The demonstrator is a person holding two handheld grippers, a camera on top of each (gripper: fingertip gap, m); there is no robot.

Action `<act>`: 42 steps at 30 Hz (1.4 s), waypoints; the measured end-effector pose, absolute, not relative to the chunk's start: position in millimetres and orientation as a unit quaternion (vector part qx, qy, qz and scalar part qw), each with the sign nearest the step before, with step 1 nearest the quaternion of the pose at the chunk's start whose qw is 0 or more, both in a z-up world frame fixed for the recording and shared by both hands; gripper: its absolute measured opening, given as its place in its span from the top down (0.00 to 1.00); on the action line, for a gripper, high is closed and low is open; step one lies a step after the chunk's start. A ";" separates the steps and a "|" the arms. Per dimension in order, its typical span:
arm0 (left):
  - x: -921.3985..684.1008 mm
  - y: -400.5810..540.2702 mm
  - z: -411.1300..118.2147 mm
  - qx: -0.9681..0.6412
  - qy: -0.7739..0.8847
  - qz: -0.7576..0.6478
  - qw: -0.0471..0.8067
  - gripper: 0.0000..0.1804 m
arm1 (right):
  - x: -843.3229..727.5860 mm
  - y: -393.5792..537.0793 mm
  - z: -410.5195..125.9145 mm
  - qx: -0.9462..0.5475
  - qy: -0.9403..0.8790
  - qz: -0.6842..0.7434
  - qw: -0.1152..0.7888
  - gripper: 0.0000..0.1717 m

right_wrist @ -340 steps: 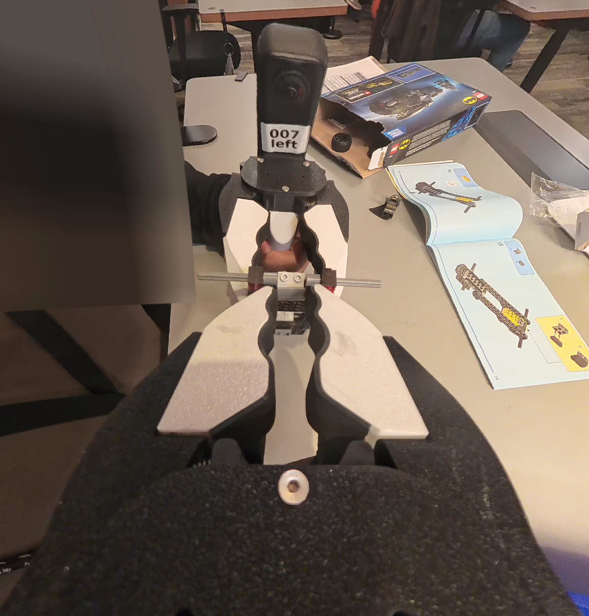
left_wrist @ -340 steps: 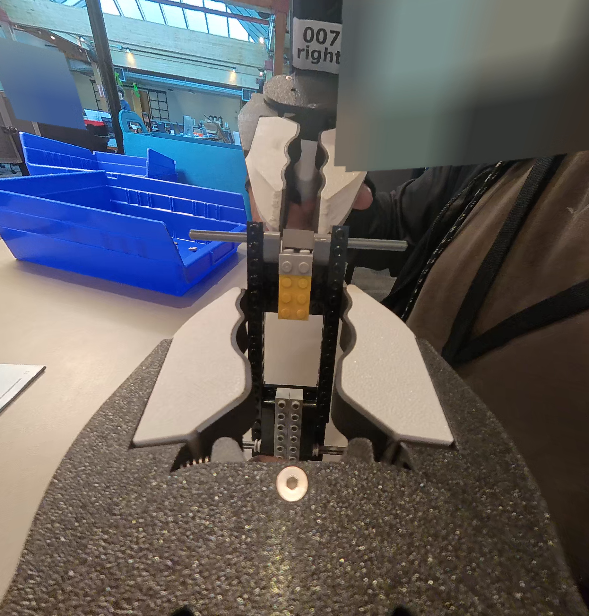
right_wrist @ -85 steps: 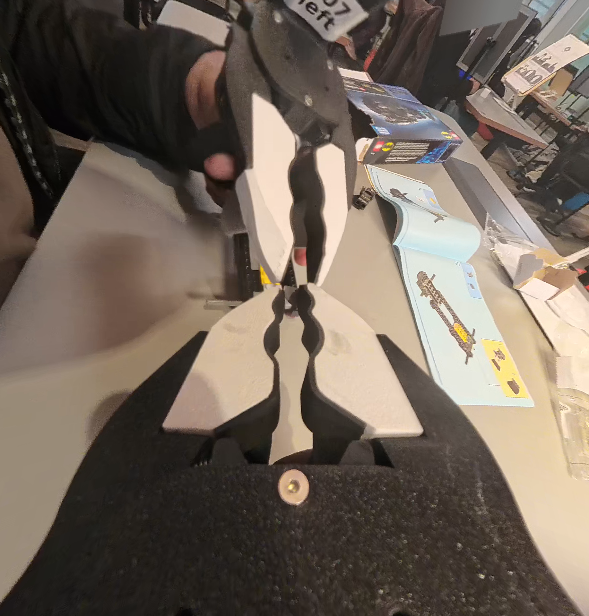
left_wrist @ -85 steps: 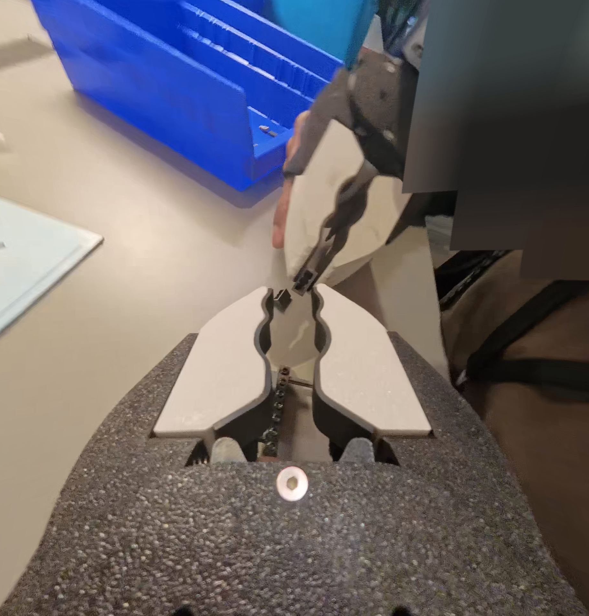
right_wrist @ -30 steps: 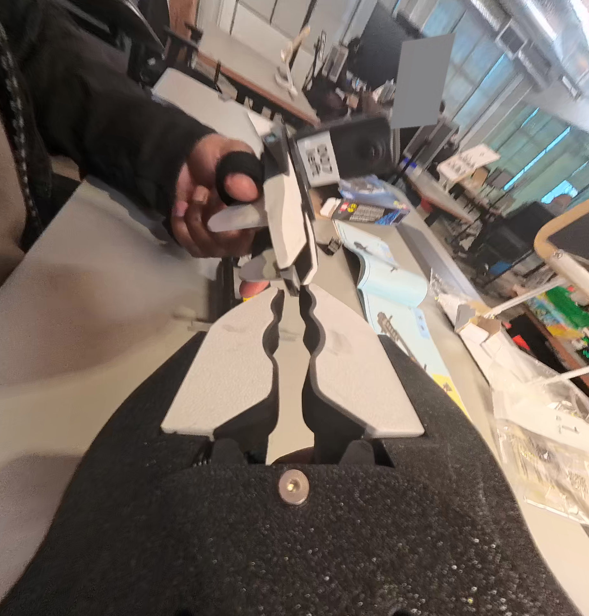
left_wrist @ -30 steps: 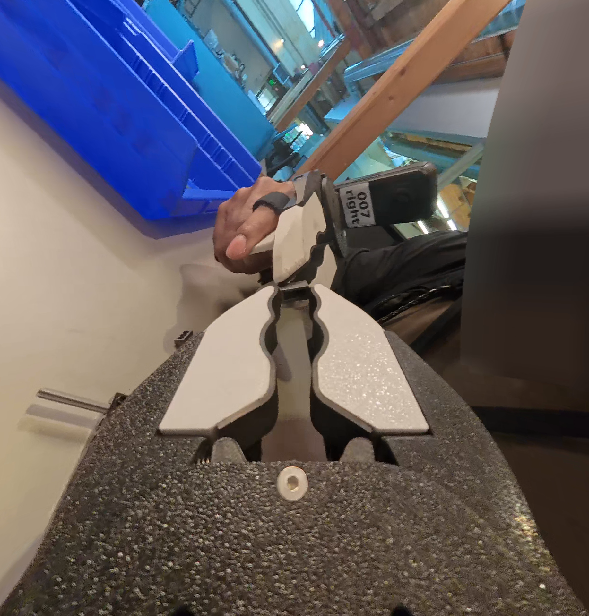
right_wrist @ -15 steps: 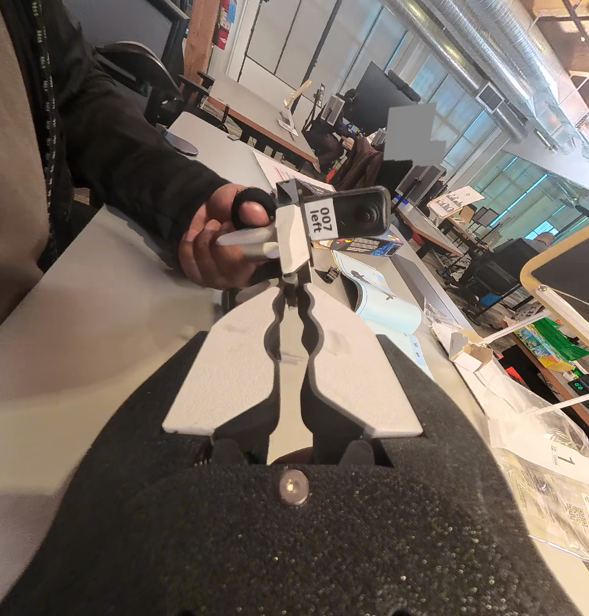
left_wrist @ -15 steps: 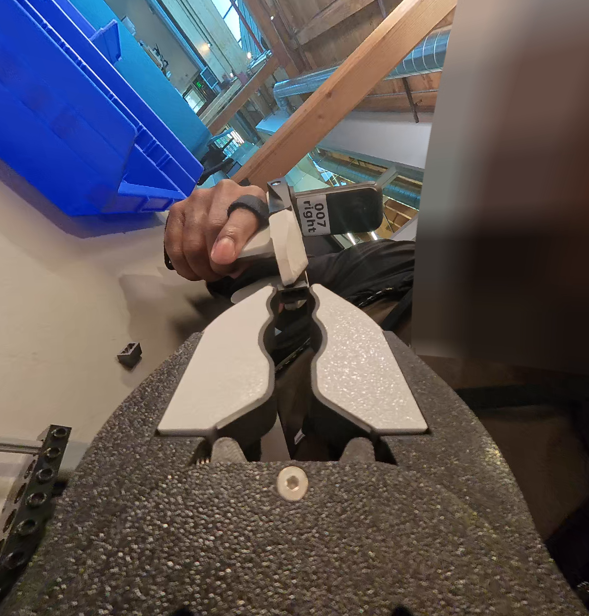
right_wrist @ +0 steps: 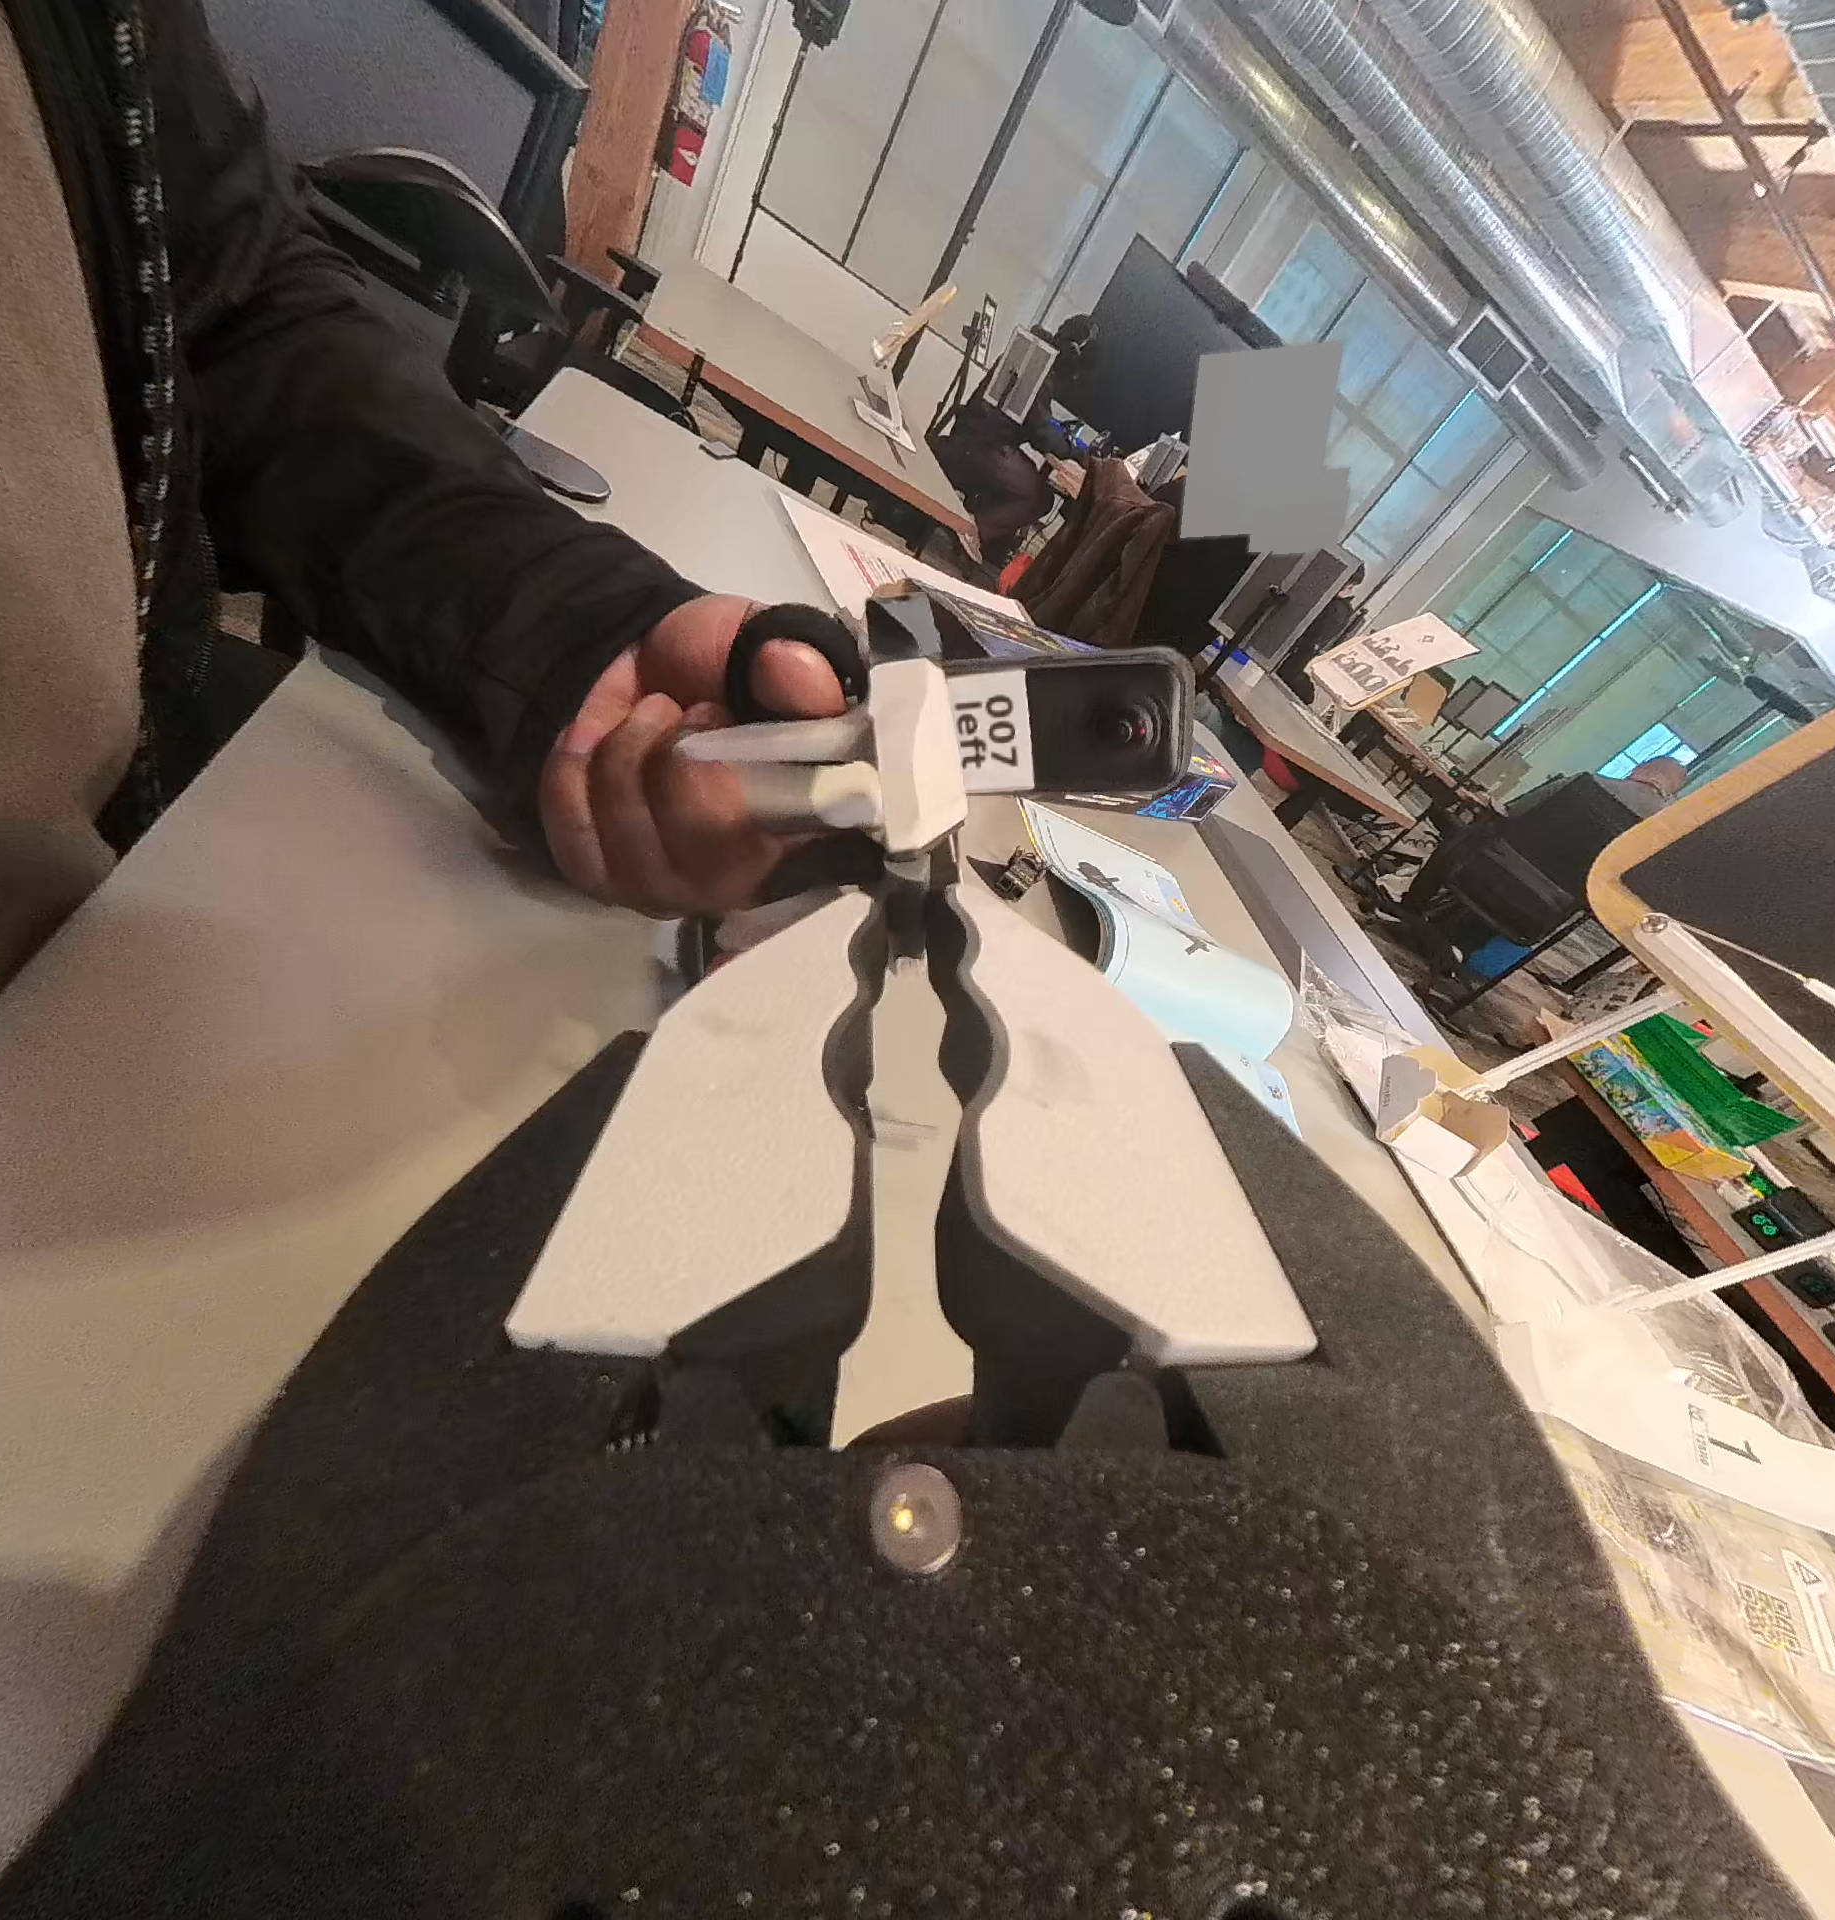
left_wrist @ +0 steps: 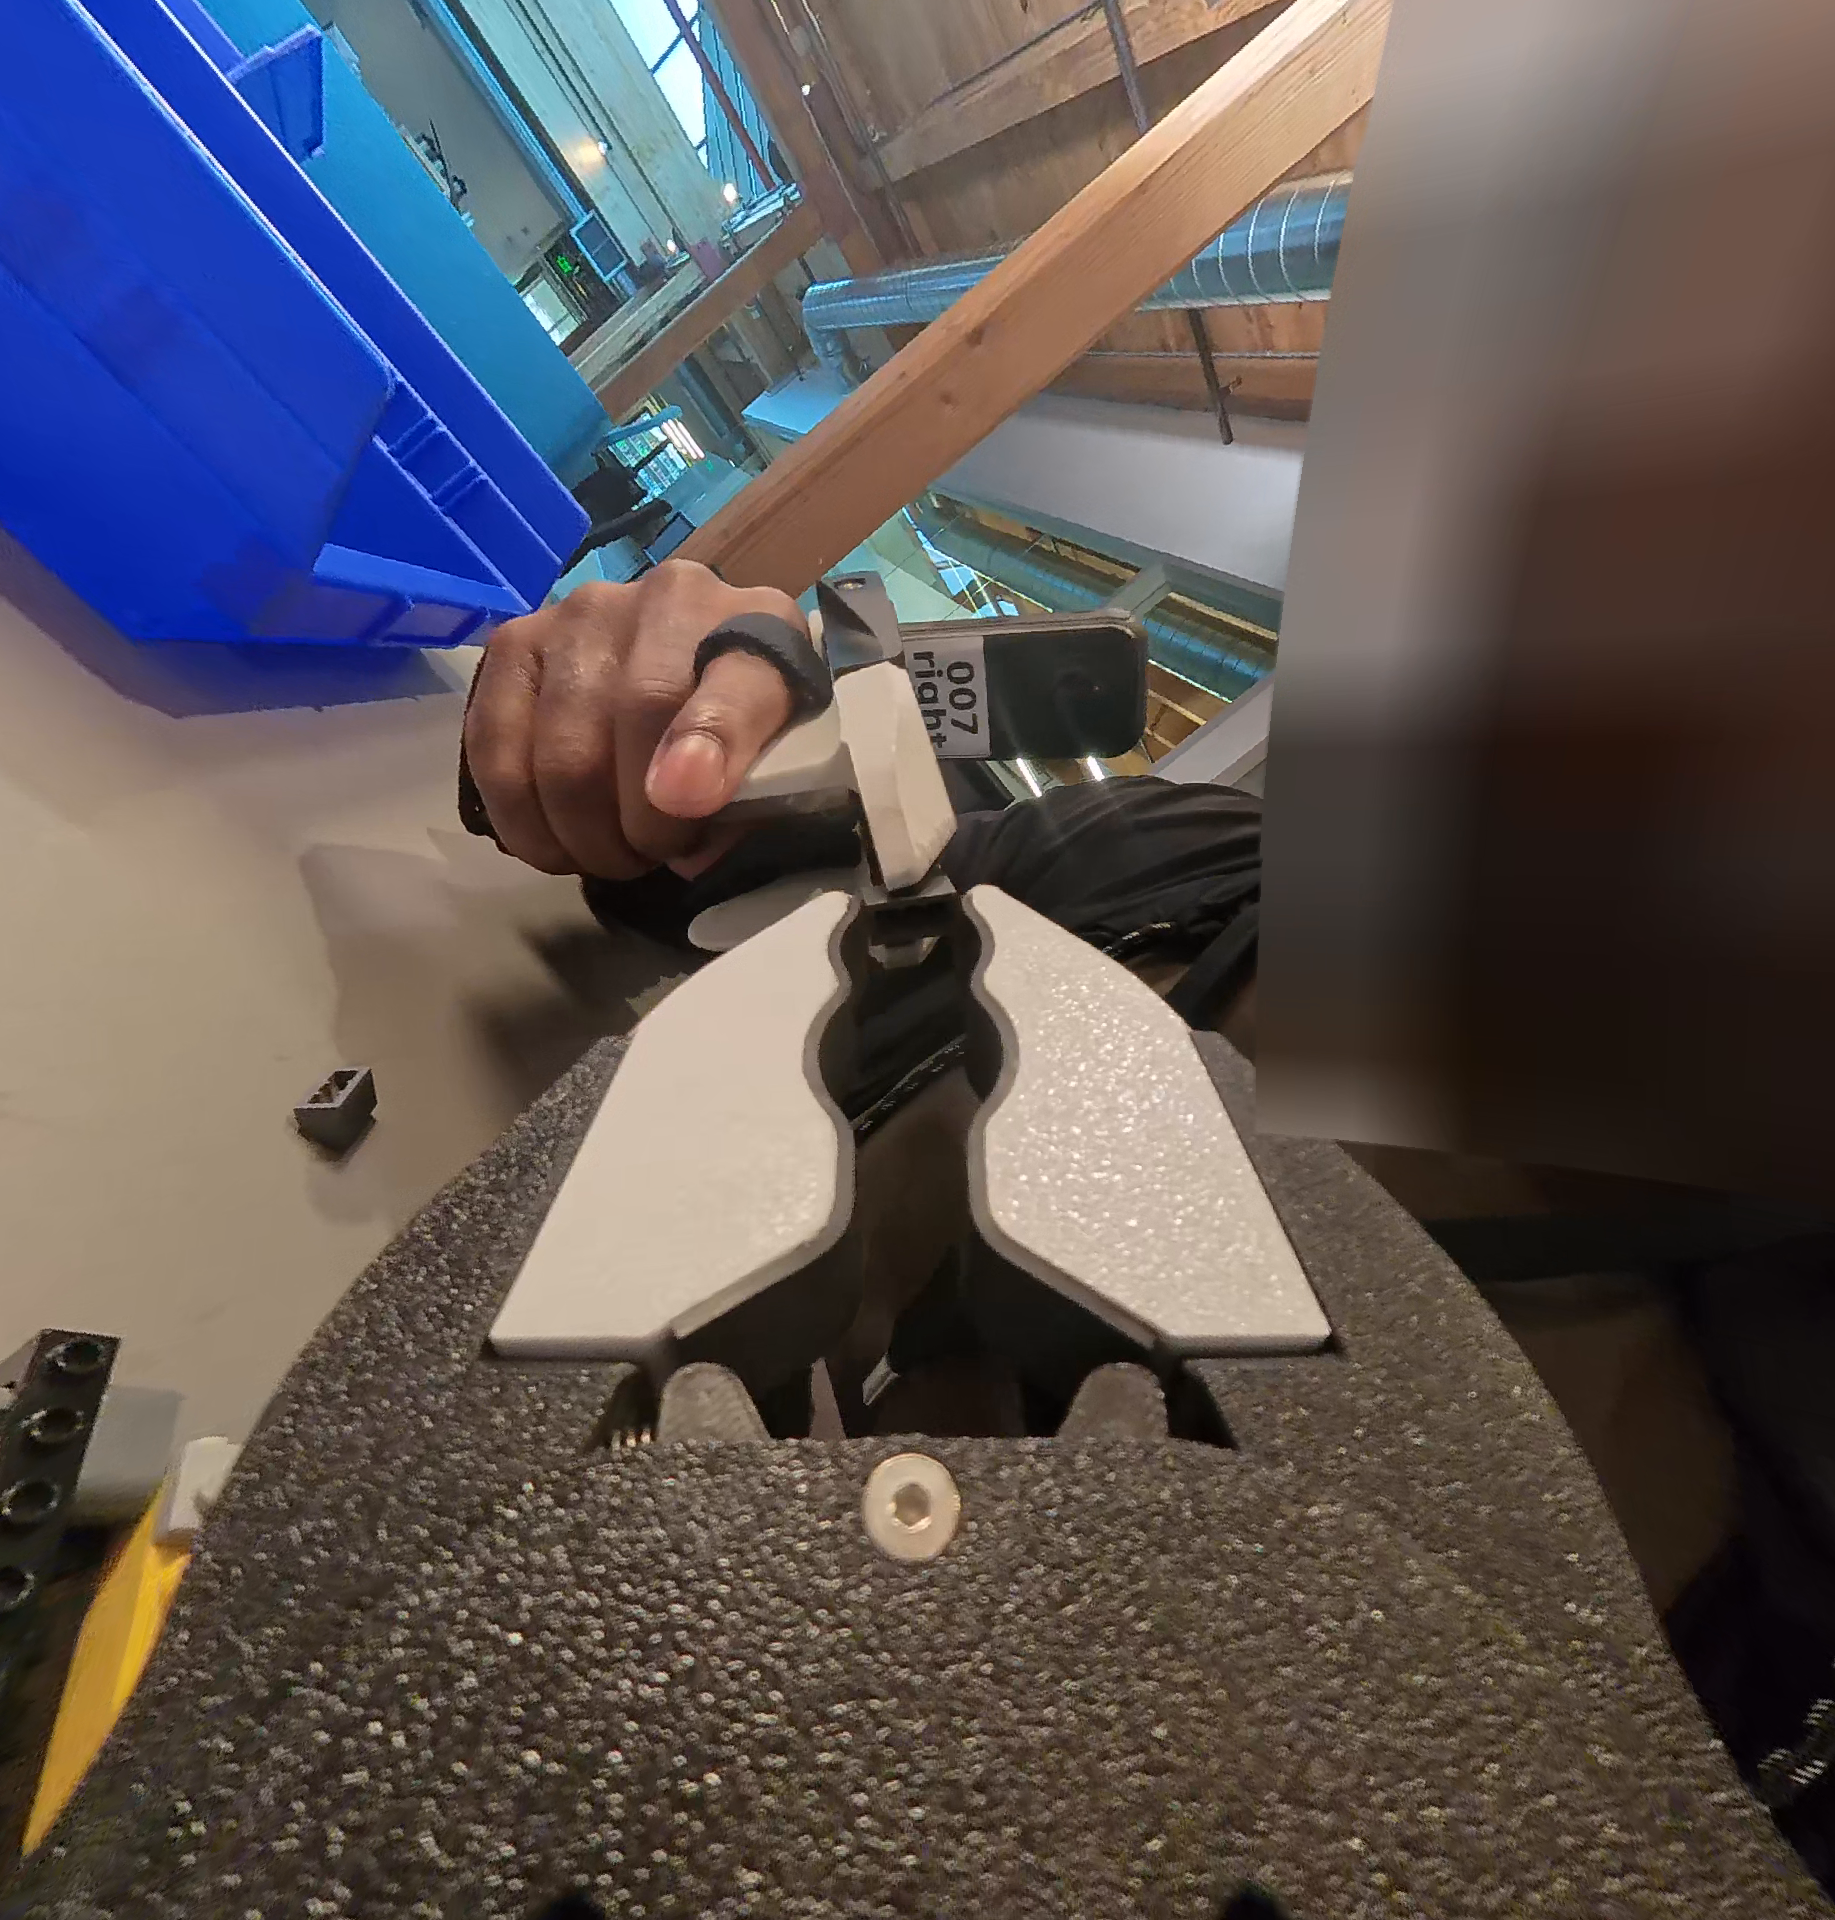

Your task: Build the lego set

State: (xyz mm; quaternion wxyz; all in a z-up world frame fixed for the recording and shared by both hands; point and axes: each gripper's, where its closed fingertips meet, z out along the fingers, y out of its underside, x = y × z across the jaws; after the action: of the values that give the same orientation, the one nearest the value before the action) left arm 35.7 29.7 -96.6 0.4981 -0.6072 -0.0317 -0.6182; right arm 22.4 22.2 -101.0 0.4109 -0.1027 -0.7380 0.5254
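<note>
My left gripper (left_wrist: 900, 914) clamps a small dark brick (left_wrist: 900, 928) at its tips. My right gripper (right_wrist: 908, 914) meets it tip to tip, jaws crosswise and nearly shut on the same brick (right_wrist: 905, 935). A spare brick (left_wrist: 336, 1093) lies on the table (left_wrist: 113, 935), left.

Small dark brick piece (left_wrist: 897, 925) — pinched between both grippers' tips
</note>
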 end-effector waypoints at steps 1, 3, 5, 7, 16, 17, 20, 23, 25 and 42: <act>35.7 29.7 -96.7 -0.606 -0.033 -0.620 0.497 0.91 | 22.4 22.1 -101.1 -0.102 -0.738 0.524 0.413 0.96; 35.5 29.6 -97.2 -0.606 -0.034 -0.622 0.495 0.91 | 22.2 21.8 -101.7 -0.102 -0.738 0.523 0.414 0.96; 35.9 29.3 -97.3 -0.606 -0.035 -0.624 0.492 0.91 | 22.4 21.4 -101.8 -0.103 -0.739 0.524 0.411 0.96; 35.9 29.4 -97.4 -0.606 -0.036 -0.625 0.491 0.91 | 22.4 21.4 -102.0 -0.103 -0.739 0.523 0.411 0.96; 39.9 28.1 -96.9 -0.614 -0.033 -0.624 0.483 0.91 | 26.1 20.6 -102.0 -0.102 -0.742 0.538 0.386 0.96; 38.6 27.9 -97.7 -0.627 -0.034 -0.611 0.481 0.91 | 26.0 21.4 -102.7 -0.102 -0.744 0.536 0.387 0.96; 18.7 22.2 -96.7 -0.691 -0.020 -0.511 0.511 0.77 | 23.8 27.6 -106.4 -0.111 -0.748 0.524 0.391 0.96; -15.1 16.2 -126.0 -0.819 0.015 -0.274 0.505 0.69 | 19.8 34.5 -111.2 -0.125 -0.755 0.517 0.384 0.96; -22.6 6.4 -153.1 -0.883 0.068 -0.160 0.437 0.63 | 17.3 36.5 -116.1 -0.130 -0.762 0.509 0.378 0.96; -10.0 -0.4 -201.1 -0.897 0.248 -0.136 0.340 0.71 | 16.2 34.8 -143.6 -0.096 -0.813 0.439 0.369 0.96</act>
State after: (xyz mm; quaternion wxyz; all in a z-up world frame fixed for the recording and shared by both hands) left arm -10.0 -0.4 -201.1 0.3397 -0.8969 0.2482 -0.1362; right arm 16.2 34.8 -143.6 0.3690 -0.0961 -0.8133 0.4395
